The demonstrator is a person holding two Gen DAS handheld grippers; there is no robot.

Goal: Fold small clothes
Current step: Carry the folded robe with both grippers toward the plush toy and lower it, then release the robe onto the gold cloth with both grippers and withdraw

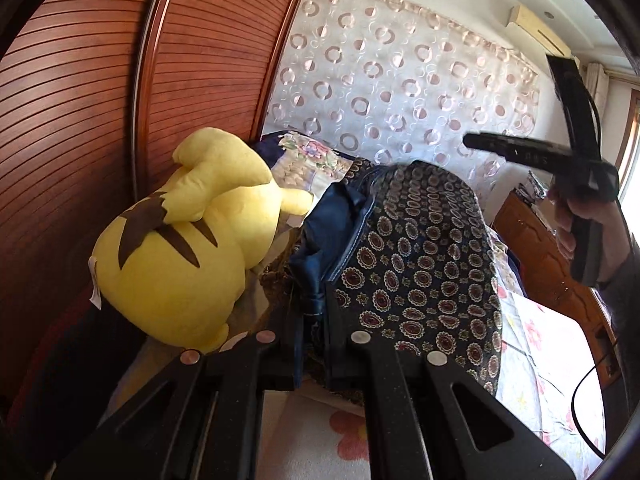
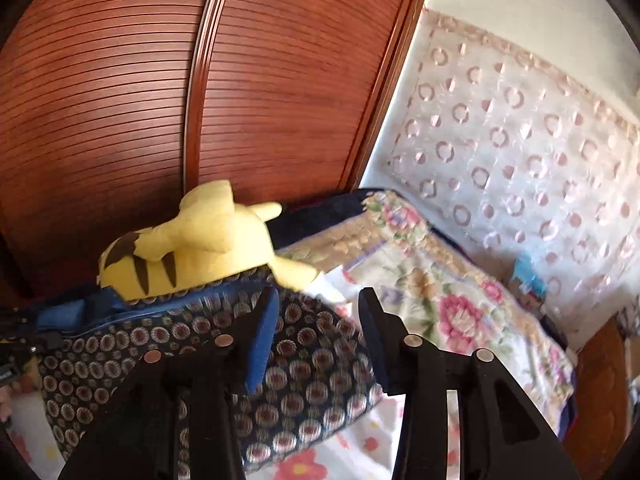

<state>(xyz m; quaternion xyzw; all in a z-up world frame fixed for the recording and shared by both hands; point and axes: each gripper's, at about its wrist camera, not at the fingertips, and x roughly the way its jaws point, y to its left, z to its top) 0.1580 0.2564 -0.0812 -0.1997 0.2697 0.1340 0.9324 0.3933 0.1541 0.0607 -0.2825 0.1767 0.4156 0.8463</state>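
Observation:
A navy garment [image 1: 420, 256] printed with paisley medallions and lined in plain blue lies bunched on the bed. My left gripper [image 1: 312, 308] is shut on its blue-lined edge at the near end. My right gripper [image 2: 316, 320] hovers just above the patterned cloth [image 2: 312, 364]. Its jaws stand apart, and nothing is pinched between the blue pads [image 2: 264, 336]. In the left wrist view, a hand [image 1: 580, 216] holds the right gripper [image 1: 480, 143] up at the far right, beyond the garment's far edge.
A yellow plush toy [image 1: 180, 248] [image 2: 200, 248] lies left of the garment, touching it. The floral bed sheet [image 2: 460, 300] spreads to the right. A slatted wooden wardrobe [image 1: 80, 120] stands behind, with a ring-patterned curtain [image 1: 400, 80] and a wooden cabinet [image 1: 532, 248] at the far right.

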